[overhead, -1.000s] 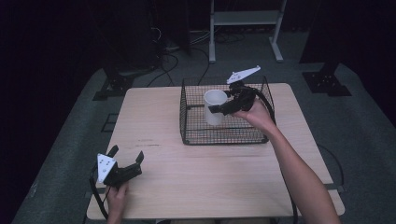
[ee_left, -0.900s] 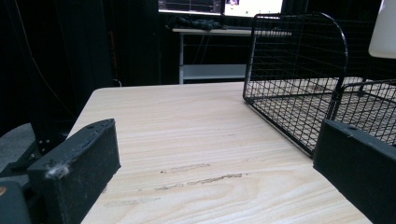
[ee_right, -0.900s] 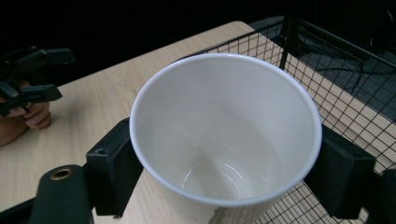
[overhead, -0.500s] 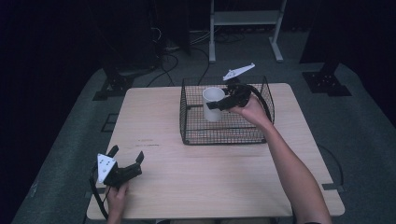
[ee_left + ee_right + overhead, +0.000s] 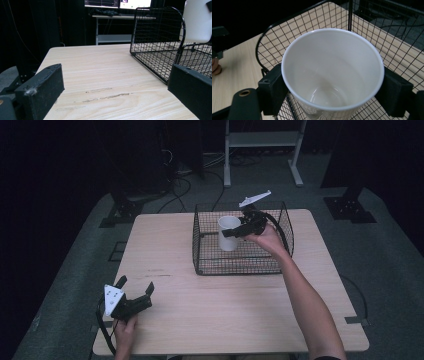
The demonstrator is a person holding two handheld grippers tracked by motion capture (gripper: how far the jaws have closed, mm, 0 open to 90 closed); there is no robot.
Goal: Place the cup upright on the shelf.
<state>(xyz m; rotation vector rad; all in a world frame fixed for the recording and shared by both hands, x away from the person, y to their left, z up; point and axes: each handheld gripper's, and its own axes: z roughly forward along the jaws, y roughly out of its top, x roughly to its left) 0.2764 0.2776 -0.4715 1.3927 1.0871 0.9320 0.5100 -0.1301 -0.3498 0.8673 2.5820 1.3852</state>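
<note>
Over the black wire mesh basket (image 5: 280,225) on the pale wooden table (image 5: 235,305), the right gripper (image 5: 333,87) was clenched on a white paper cup (image 5: 229,233) — lowering step, I'd guess — needing a gentle release next, while the left gripper (image 5: 135,290) sat released, idle.

We hold a white cup (image 5: 229,232) with our right gripper (image 5: 233,231) over the black wire basket (image 5: 243,265) on the wooden table (image 5: 220,305). Our left gripper (image 5: 134,289) sits low near the table's front corner, its jaws apart.
</note>
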